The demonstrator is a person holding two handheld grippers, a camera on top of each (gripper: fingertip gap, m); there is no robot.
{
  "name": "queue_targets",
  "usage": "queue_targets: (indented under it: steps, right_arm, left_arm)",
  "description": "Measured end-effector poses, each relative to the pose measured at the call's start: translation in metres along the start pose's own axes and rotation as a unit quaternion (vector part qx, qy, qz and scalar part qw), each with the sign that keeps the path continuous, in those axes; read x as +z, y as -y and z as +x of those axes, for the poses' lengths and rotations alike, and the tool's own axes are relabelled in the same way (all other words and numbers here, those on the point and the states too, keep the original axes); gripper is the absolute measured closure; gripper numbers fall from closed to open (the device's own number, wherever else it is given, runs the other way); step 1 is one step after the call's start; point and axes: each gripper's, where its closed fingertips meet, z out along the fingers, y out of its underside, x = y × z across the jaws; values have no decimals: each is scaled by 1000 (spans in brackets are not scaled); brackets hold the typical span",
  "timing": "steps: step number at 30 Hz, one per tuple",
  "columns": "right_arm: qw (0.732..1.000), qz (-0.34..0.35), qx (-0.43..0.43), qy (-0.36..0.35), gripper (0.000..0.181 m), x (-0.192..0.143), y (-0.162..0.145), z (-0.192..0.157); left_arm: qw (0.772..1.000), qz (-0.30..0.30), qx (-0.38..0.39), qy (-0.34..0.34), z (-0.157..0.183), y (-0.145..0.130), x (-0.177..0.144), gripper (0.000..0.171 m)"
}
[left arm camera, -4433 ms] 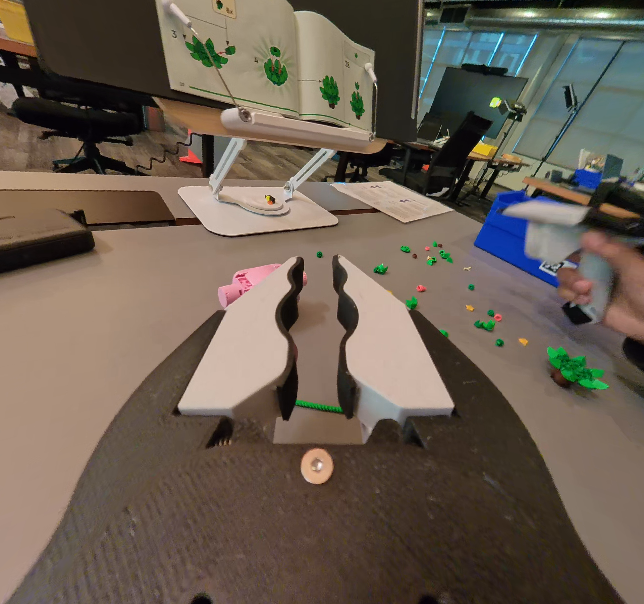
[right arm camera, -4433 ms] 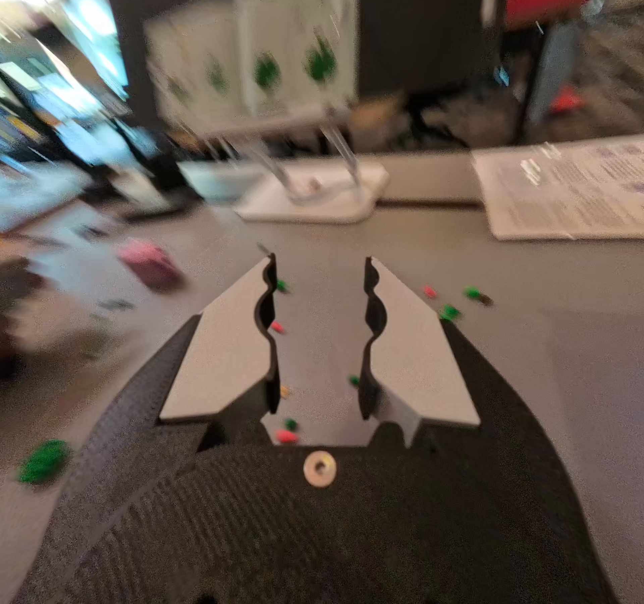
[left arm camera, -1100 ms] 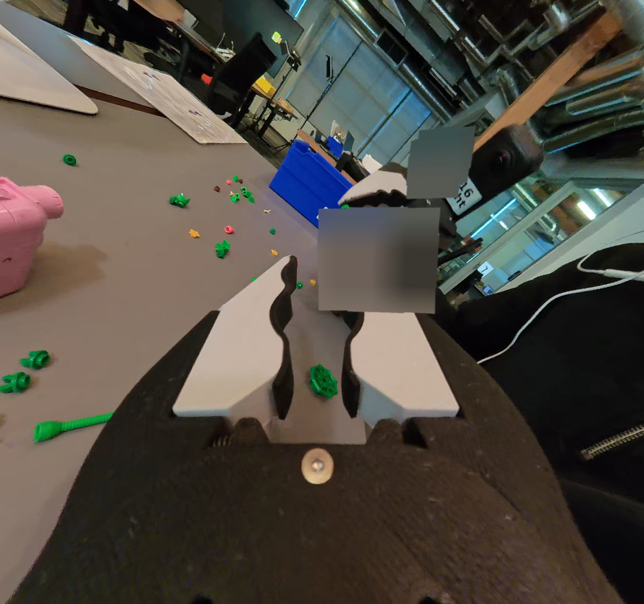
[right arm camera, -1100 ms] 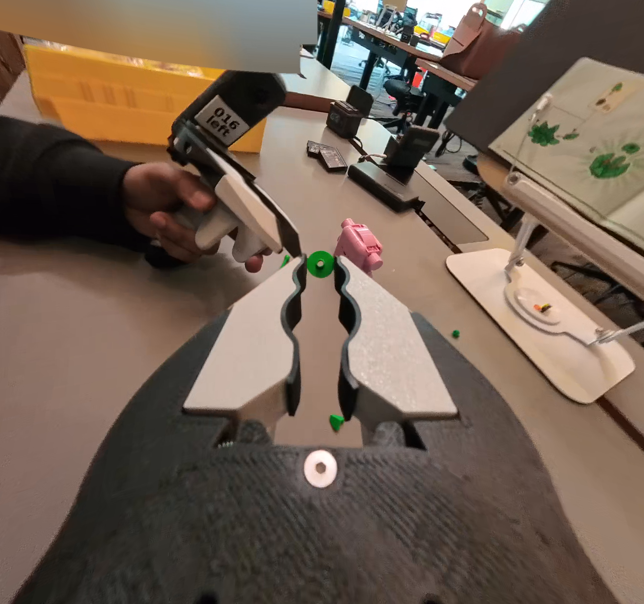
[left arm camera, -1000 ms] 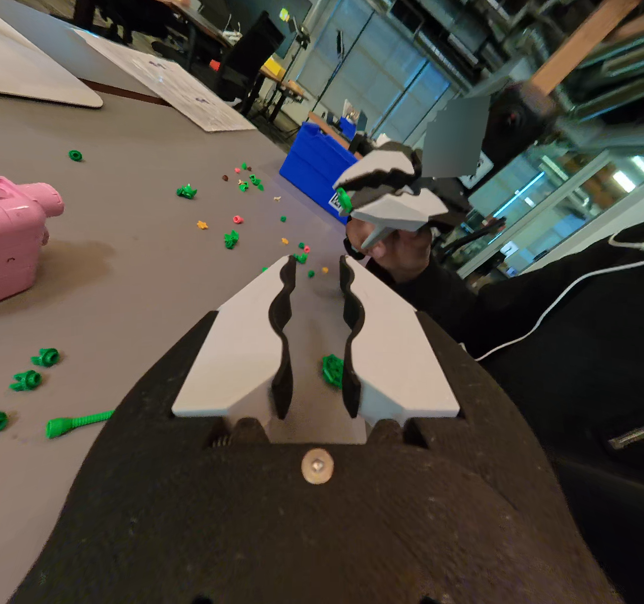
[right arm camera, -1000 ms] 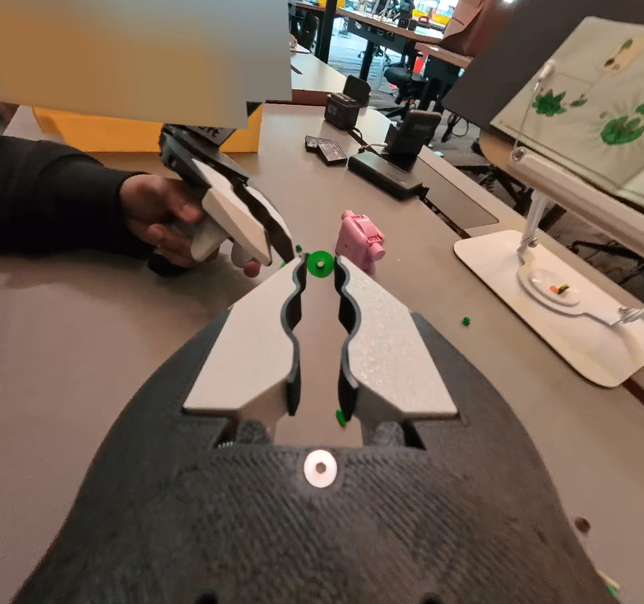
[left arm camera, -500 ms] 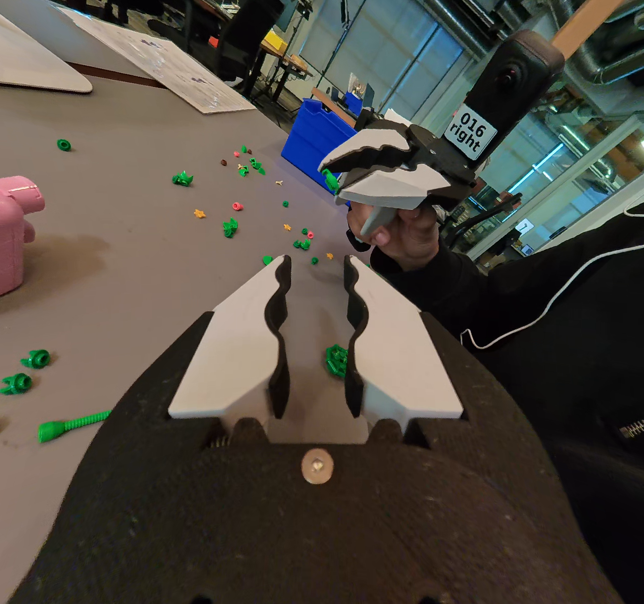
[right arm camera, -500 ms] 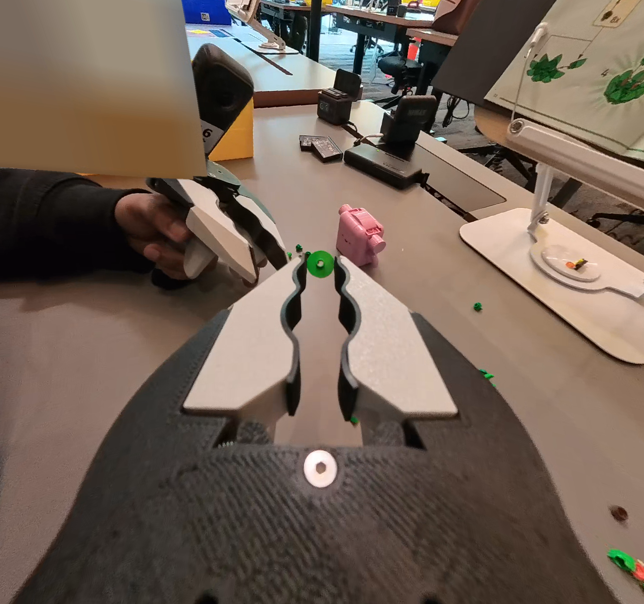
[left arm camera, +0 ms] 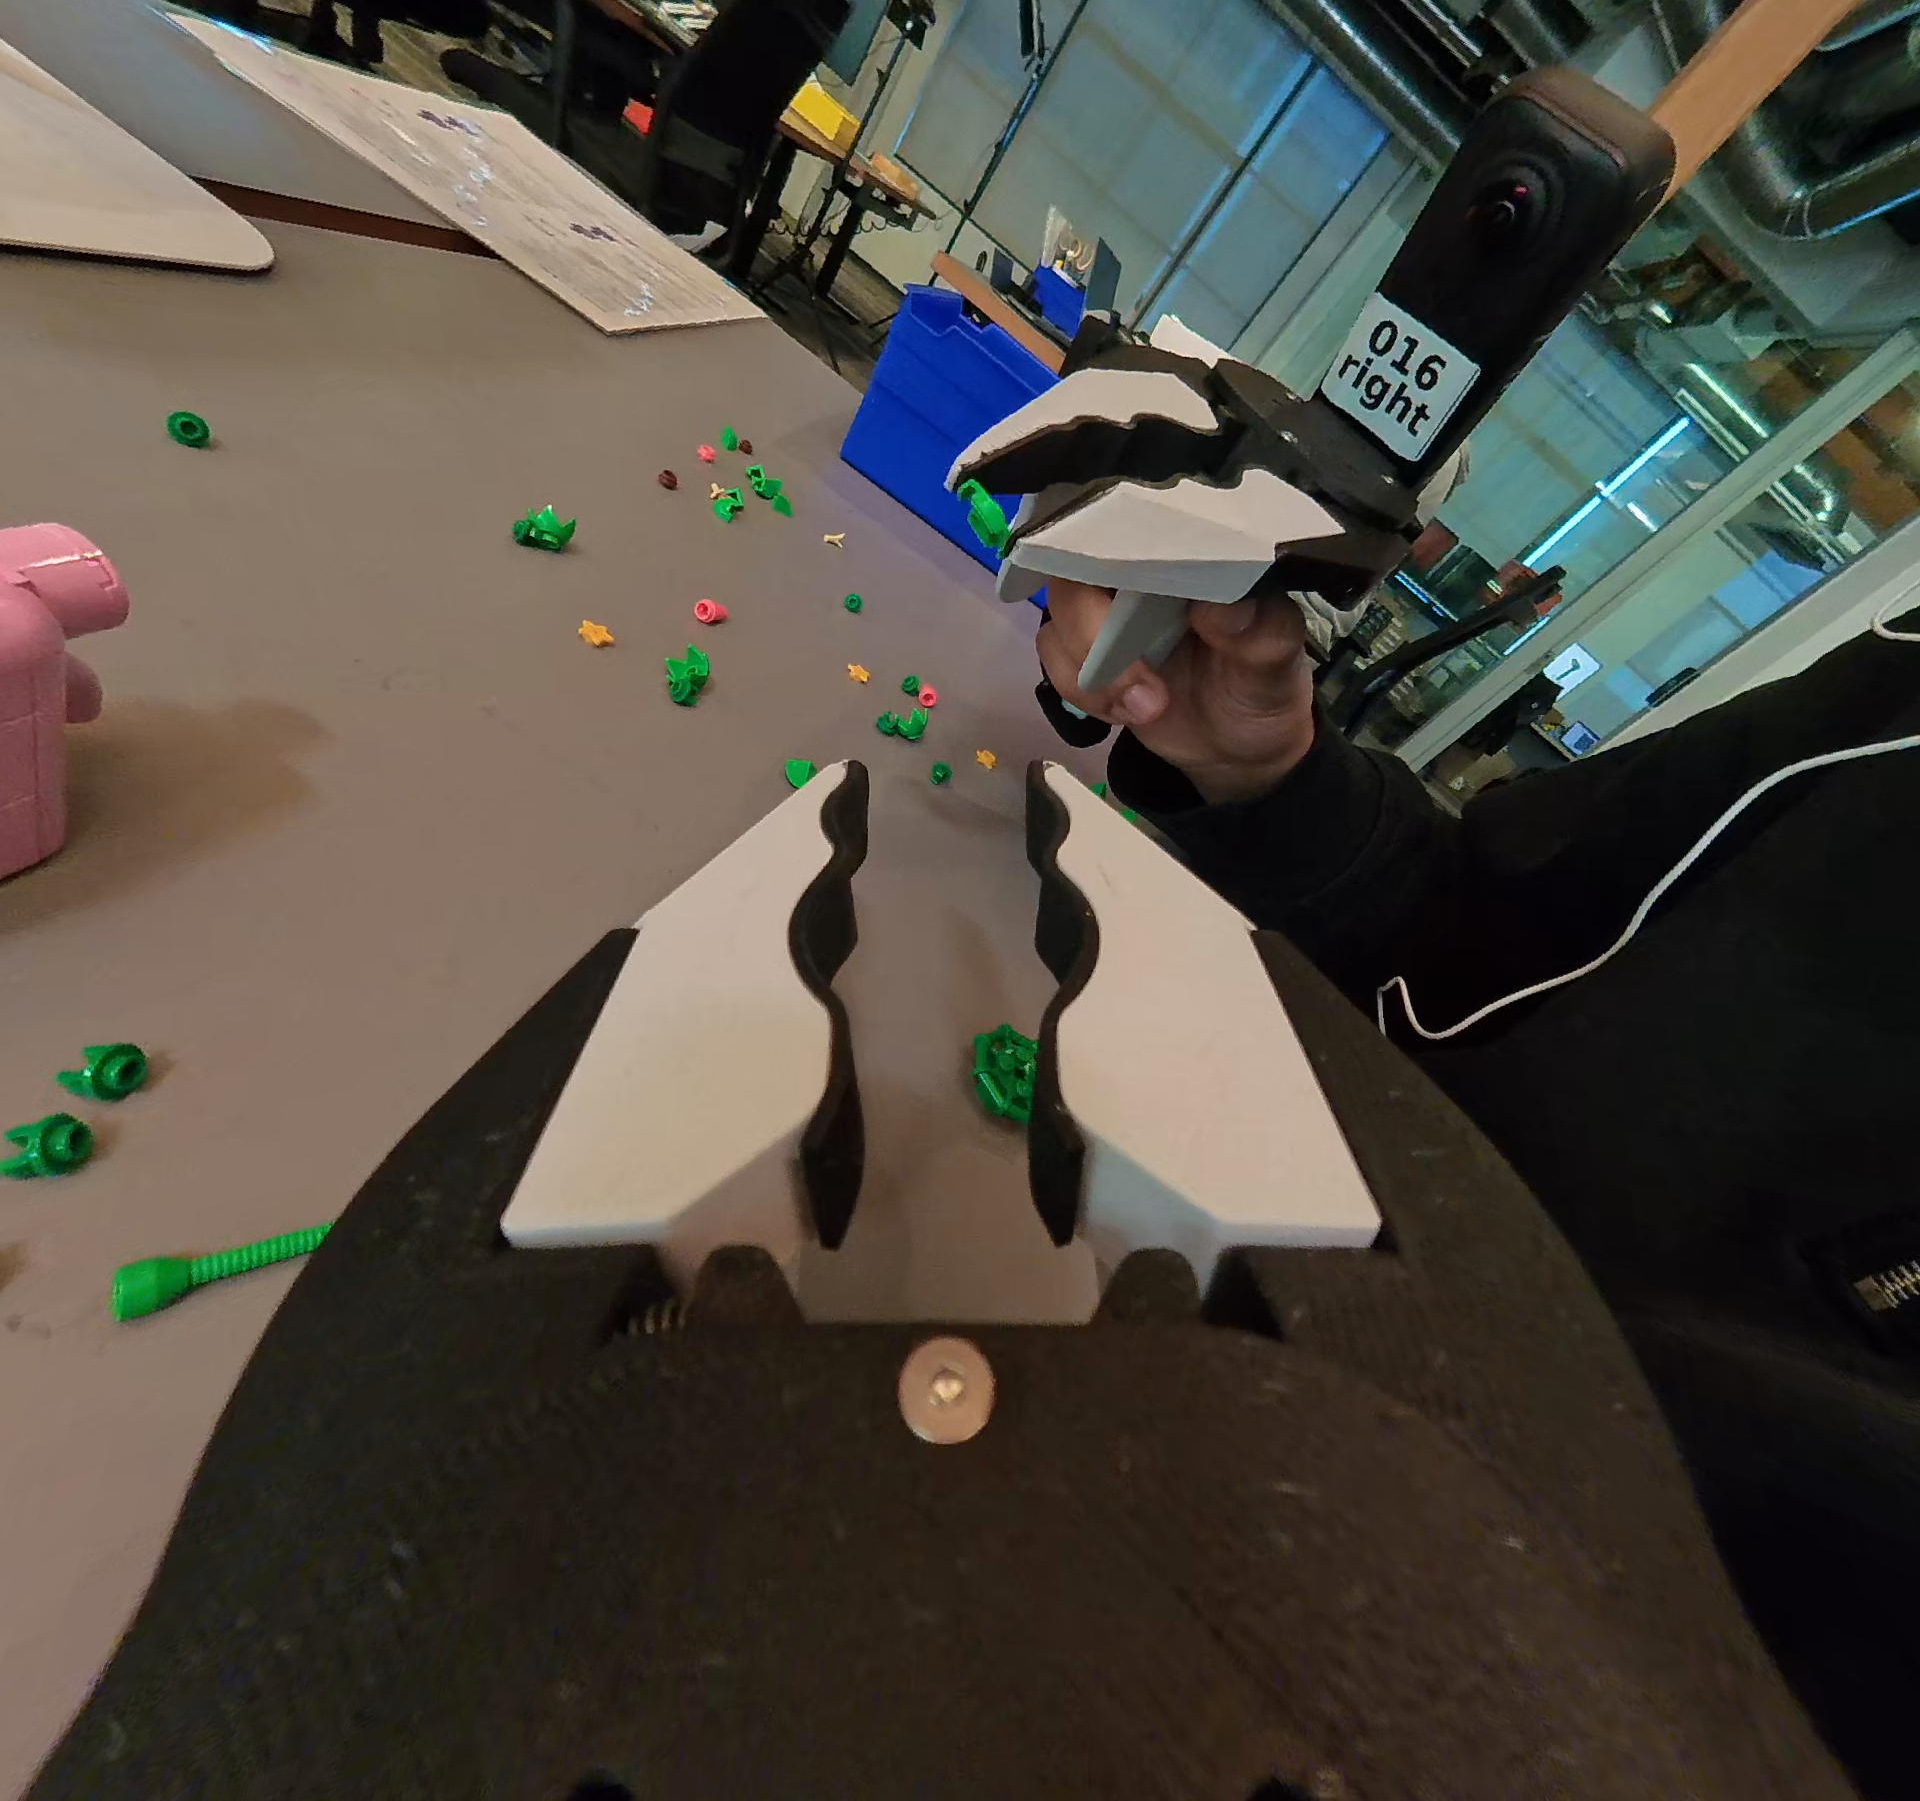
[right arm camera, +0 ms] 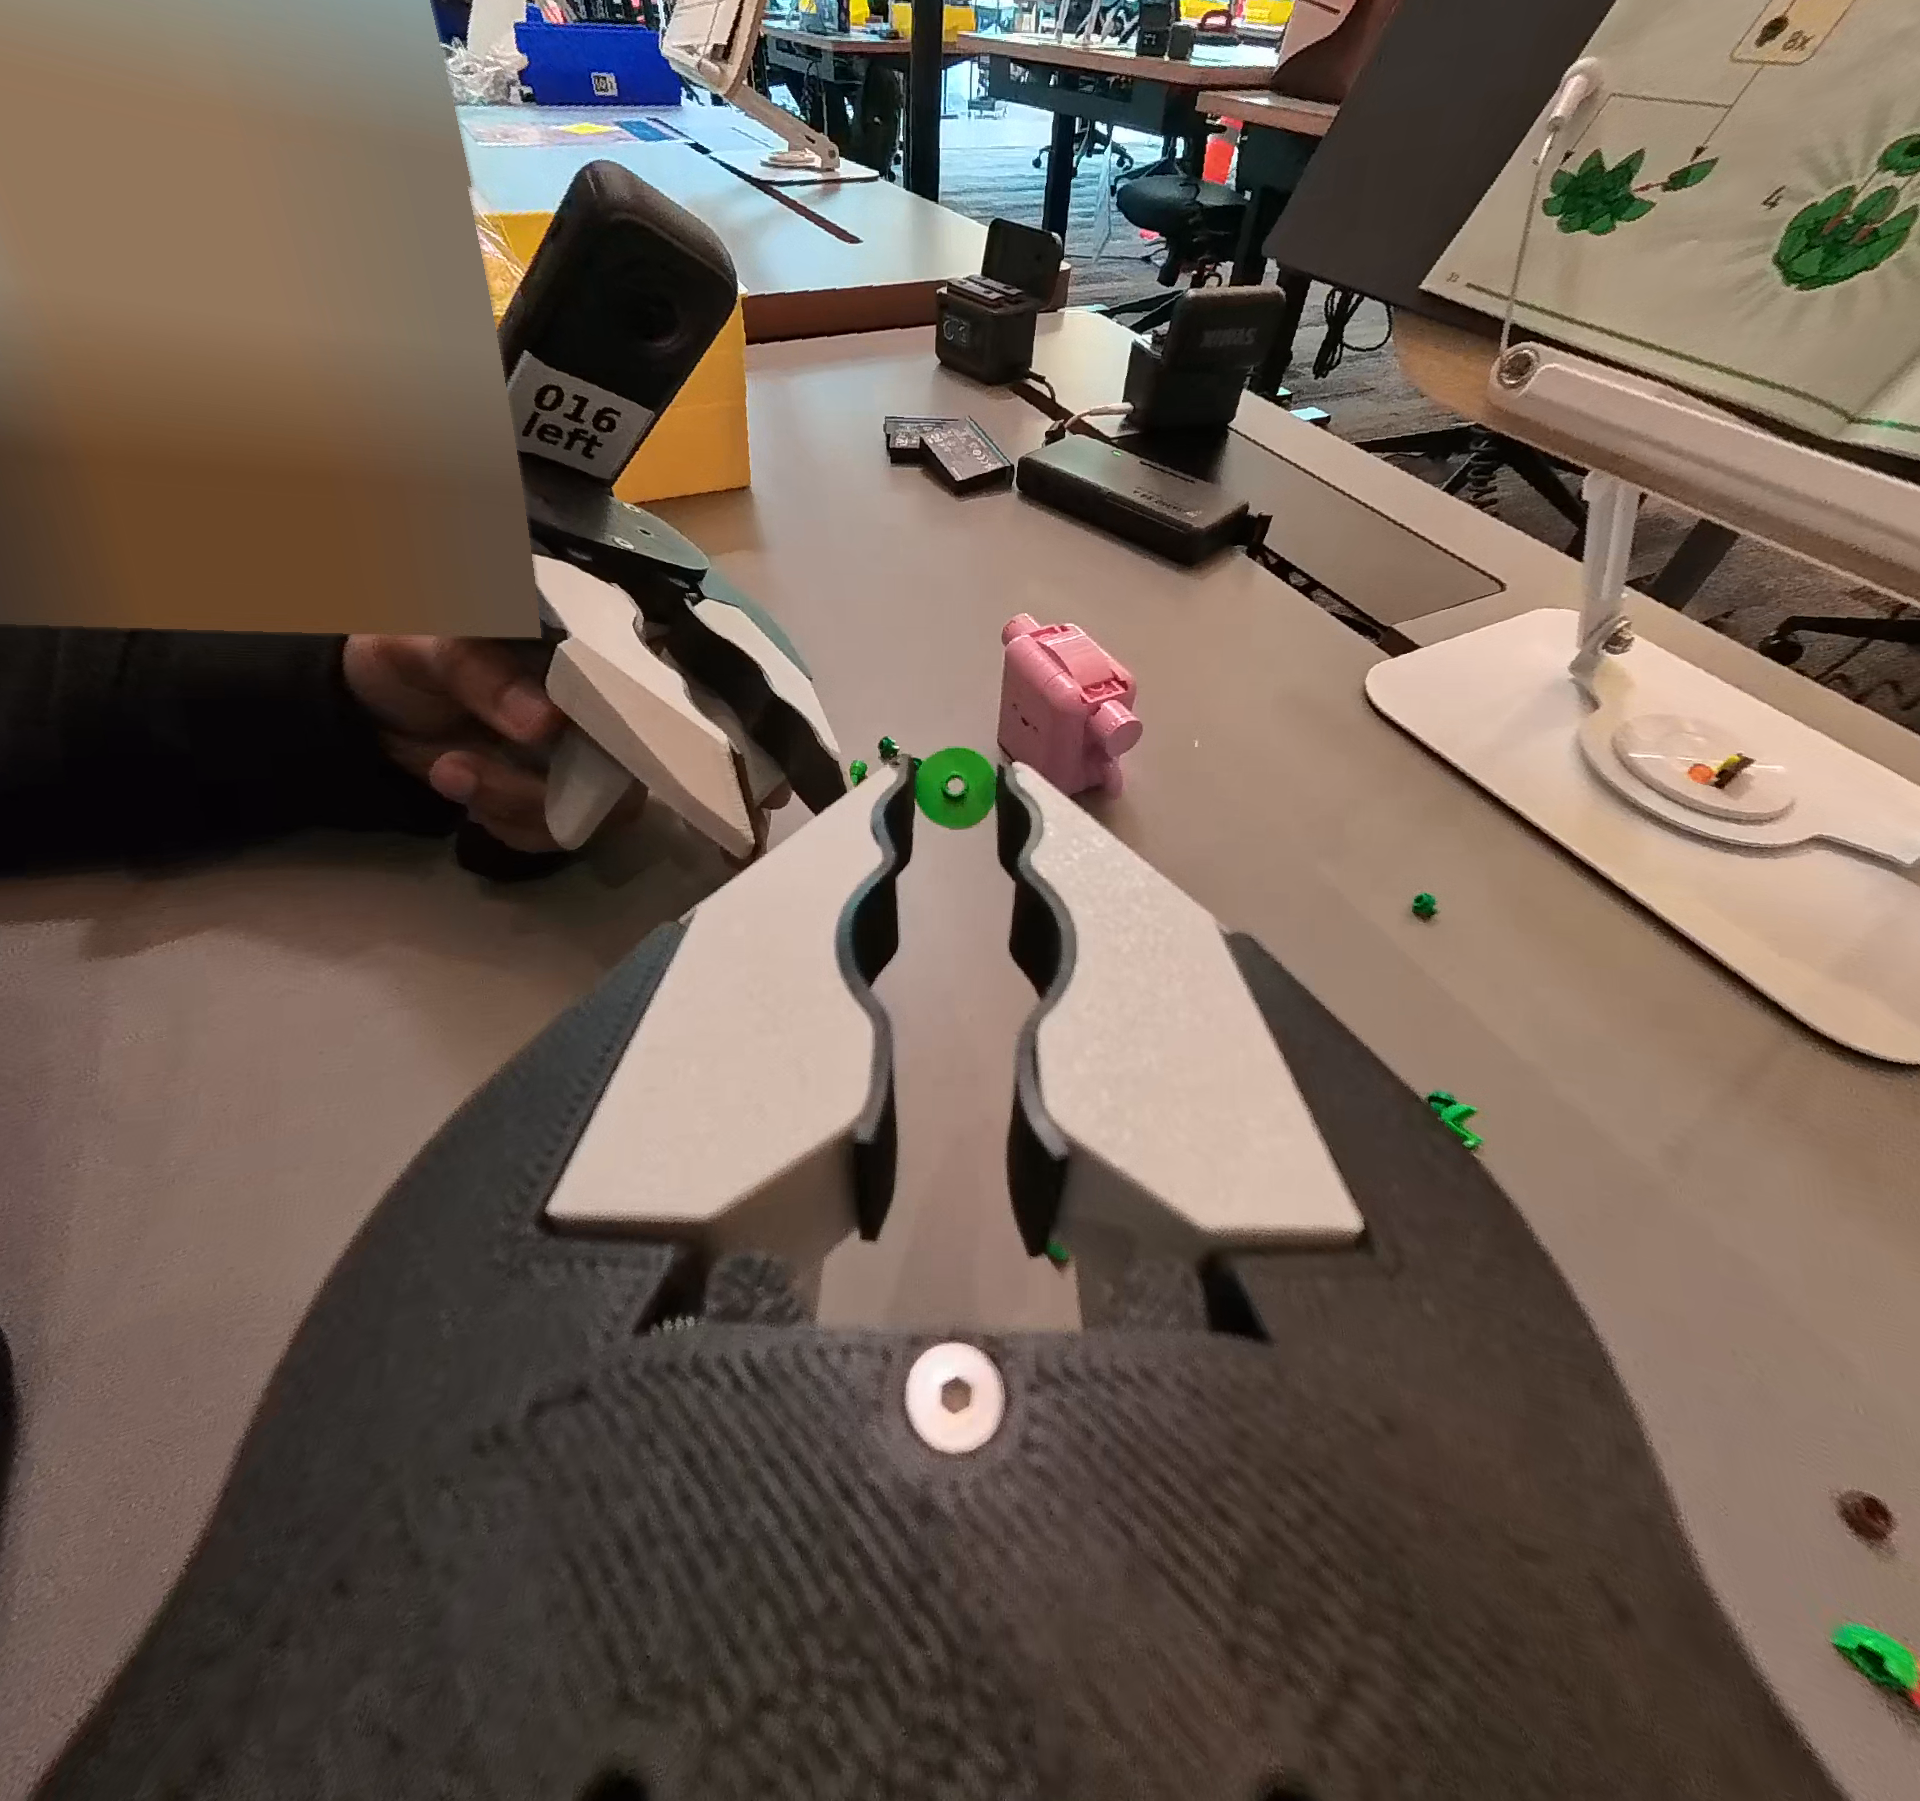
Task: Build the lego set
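Observation:
My right gripper (right arm camera: 954, 795) is shut on a small green round piece (right arm camera: 954, 788) at its fingertips and holds it above the table. It also shows in the left wrist view (left arm camera: 987, 515), raised, with the green piece (left arm camera: 980, 515) at its tips. My left gripper (left arm camera: 940, 785) is open, low over the grey table (left arm camera: 364, 816). A green leafy piece (left arm camera: 1003, 1071) shows between its fingers, against the right finger; I cannot tell whether it rests on the table. In the right wrist view the left gripper (right arm camera: 800, 775) points toward the round piece.
A pink brick build (right arm camera: 1065, 712) stands mid-table. A green stalk (left arm camera: 208, 1268) and several small loose pieces (left arm camera: 686, 676) lie scattered. The instruction booklet (right arm camera: 1714, 193) sits on a white stand (right arm camera: 1507, 743). A blue bin (left arm camera: 935, 401), a yellow box (right arm camera: 696, 421) and black devices (right arm camera: 1132, 494) are at the edges.
The right gripper now holds the green round piece, which it did not 4.4 s ago. The left gripper's jaws have widened slightly in the last second. The green stalk now lies on the table.

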Motion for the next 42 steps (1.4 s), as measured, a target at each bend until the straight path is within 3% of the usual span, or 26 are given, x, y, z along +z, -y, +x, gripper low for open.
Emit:
queue_targets:
  steps: [42]
  right_arm:
    - [1000, 0, 4, 5, 168, -2, 0, -1]
  left_arm:
    - [1000, -25, -12, -9, 2, -8, 4, 140]
